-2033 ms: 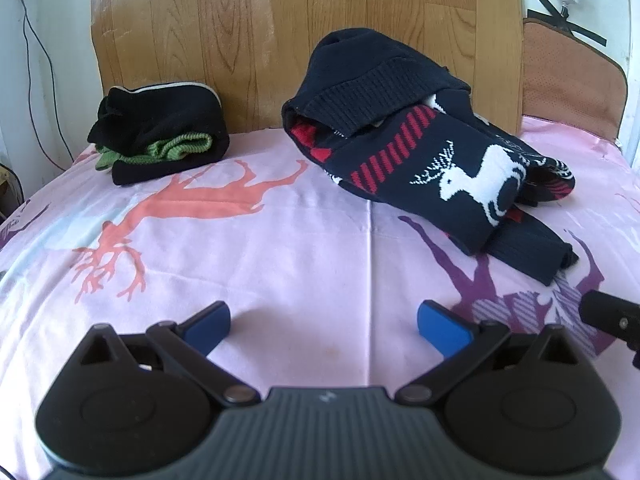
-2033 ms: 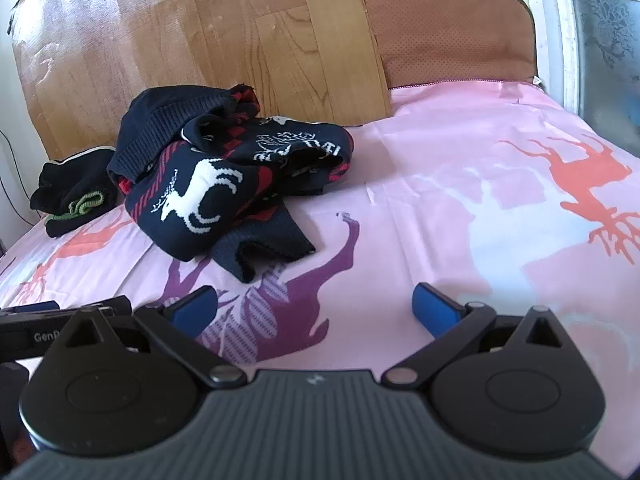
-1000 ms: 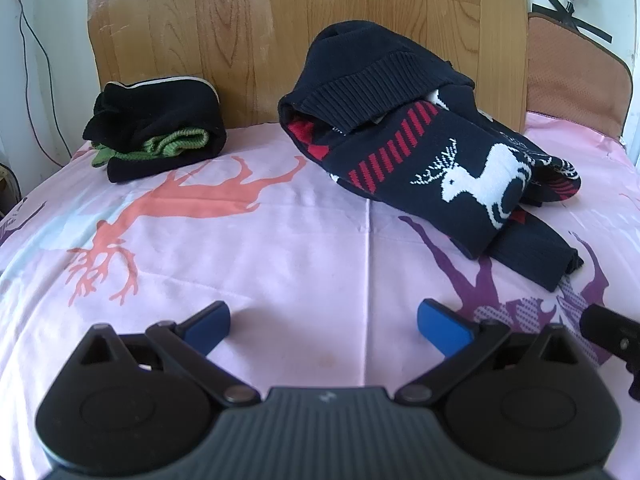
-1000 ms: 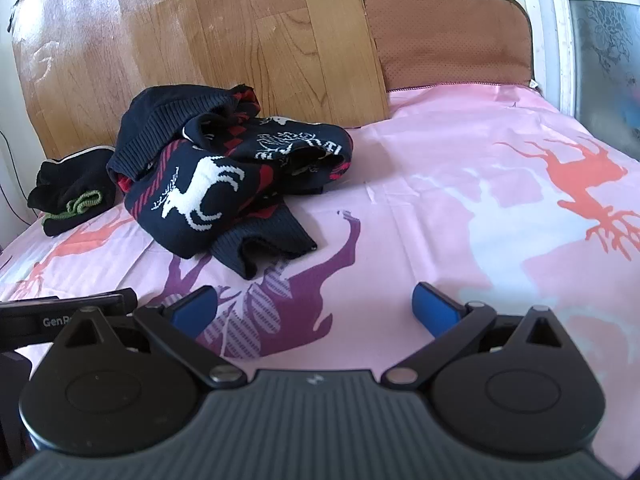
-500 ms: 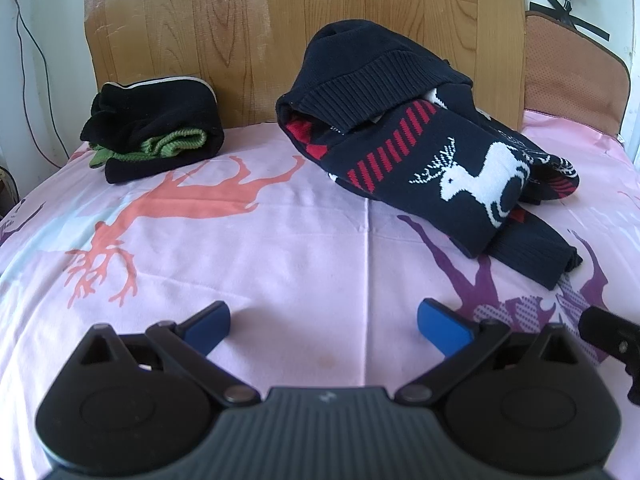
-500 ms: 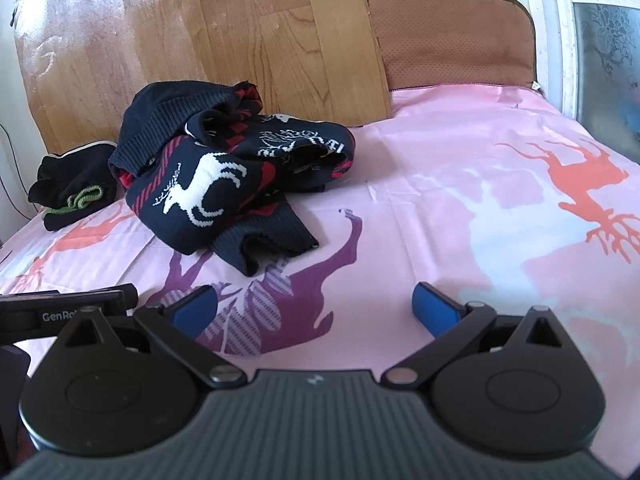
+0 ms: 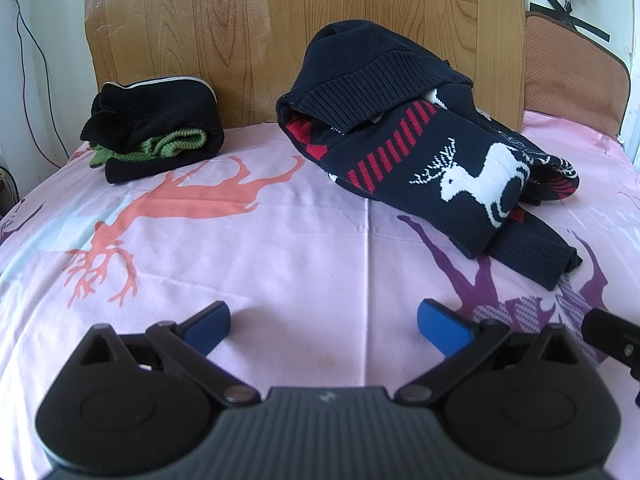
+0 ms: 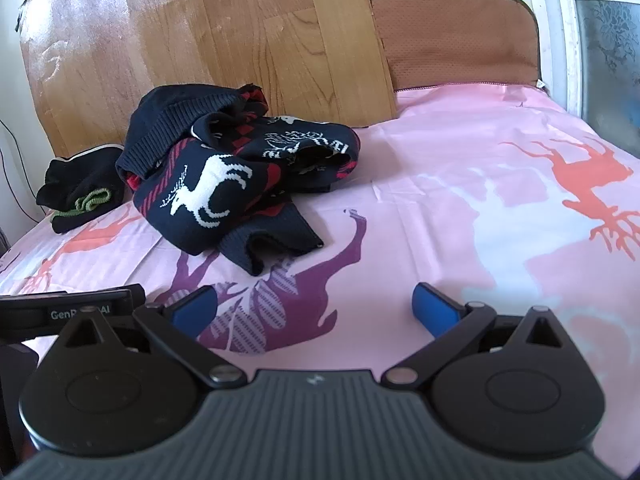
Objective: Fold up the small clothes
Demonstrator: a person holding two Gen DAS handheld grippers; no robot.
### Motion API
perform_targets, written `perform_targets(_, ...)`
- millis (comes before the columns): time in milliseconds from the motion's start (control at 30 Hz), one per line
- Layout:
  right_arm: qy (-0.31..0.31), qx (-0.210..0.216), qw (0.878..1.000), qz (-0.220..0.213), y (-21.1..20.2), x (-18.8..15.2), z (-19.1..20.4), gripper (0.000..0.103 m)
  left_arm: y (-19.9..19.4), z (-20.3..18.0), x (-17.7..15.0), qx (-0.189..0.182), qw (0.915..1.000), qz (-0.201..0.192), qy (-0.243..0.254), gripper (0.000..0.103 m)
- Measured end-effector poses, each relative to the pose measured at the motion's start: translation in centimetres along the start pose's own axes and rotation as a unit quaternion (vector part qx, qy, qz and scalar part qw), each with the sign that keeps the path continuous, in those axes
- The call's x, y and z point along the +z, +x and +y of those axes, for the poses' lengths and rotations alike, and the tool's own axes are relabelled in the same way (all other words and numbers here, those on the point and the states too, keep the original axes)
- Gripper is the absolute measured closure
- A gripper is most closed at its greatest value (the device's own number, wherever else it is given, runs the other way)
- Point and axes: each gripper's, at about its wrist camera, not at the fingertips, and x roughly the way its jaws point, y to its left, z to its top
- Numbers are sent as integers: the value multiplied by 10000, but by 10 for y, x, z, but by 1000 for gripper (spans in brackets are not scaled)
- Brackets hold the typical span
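Observation:
A crumpled navy sweater with a white reindeer and red stripes lies heaped on the pink bed sheet near the wooden headboard. It also shows in the right wrist view. My left gripper is open and empty, low over the sheet, well short of the sweater. My right gripper is open and empty, to the right of the left one, with the sweater ahead to its left.
A folded black and green garment sits at the back left, also in the right wrist view. The wooden headboard and a brown cushion line the back. A window frame stands at the right.
Both grippers have crept slightly forward toward the sweater and stay open. The sweater and the folded garment have not moved.

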Motion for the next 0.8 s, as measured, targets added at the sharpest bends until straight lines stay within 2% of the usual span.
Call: perform_targets(800, 22, 107, 9999, -4, -2, -1, -2, 0, 0, 0, 0, -4, 10000, -1, -1, 0)
